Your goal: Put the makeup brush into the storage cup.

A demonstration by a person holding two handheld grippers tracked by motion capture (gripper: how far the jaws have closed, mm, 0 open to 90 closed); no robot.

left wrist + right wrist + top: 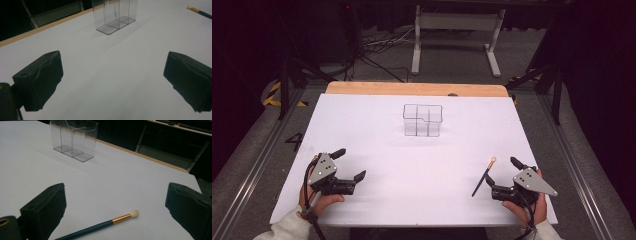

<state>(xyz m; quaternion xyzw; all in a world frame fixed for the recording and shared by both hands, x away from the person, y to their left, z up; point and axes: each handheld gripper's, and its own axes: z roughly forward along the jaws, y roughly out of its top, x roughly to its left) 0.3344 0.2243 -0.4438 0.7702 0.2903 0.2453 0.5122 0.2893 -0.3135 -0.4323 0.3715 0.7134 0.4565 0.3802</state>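
White sheeting covers the table (412,165), with a strip of bare wood along the far edge. One clear plastic organizer (422,120) stands upright on it and serves as the landmark; the count is one organizer, one brush and two grippers.

Left of and nearer than the organizer, well apart from it, the left gripper (349,164) sits low over the sheet in the person's left hand (319,200). Its jaws stand wide apart with nothing between them.

Right of and nearer than the organizer, one dark-handled brush (484,176) lies flat on the sheet. Just beside its near end, the right gripper (503,171) is held in the right hand (532,207), jaws spread wide and gripping nothing.

The high view gives both hands, both grippers and the floor beyond the table. The left gripper view adds the organizer's base (115,23) with its internal dividers, and the brush tip (199,11) at the far right. The right gripper view adds detail on the brush (100,226): a pale rounded tip, a gold ferrule and a dark blue handle, lying between the jaws without touching them, plus the stepped front wall of the organizer (73,138).
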